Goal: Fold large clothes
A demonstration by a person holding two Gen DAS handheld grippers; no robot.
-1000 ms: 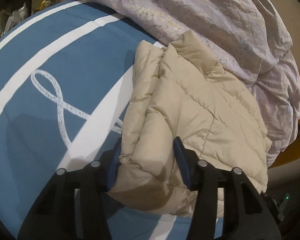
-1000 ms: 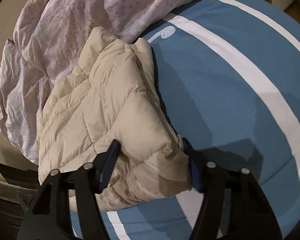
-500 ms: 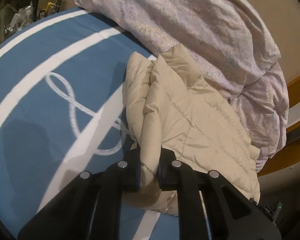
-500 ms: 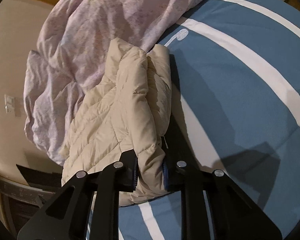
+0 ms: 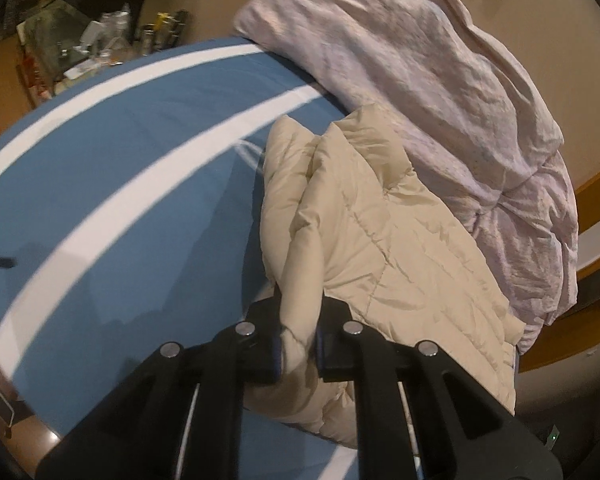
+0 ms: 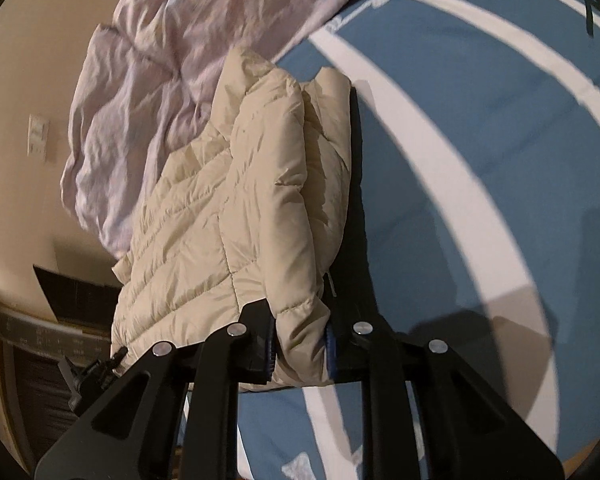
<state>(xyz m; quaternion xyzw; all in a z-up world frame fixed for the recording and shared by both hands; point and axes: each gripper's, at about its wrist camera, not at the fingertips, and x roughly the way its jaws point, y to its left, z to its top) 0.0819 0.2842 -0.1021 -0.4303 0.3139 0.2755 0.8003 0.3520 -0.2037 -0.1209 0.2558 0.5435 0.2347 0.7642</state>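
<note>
Beige quilted puffer jacket (image 5: 380, 240), folded into a thick bundle, lies on the blue bedspread with white stripes (image 5: 120, 152). In the left wrist view it sits right of centre; its far end touches a crumpled pale pink duvet (image 5: 420, 60) heaped at the far right.

Left gripper (image 5: 298, 344): black jaws clamped tight on the jacket's near edge, a puffy ridge squeezed between the pads. Right gripper (image 6: 300, 348): likewise closed on a near corner of the jacket (image 6: 240, 208), blue-edged pads pressing the fabric from both sides.

In the right wrist view the duvet (image 6: 160, 60) lies far left, the bedspread (image 6: 480, 120) to the right.

Cluttered bedside surface with bottles (image 5: 100, 40) far left, blurred. Wall switch plate (image 6: 38, 136) at left.
</note>
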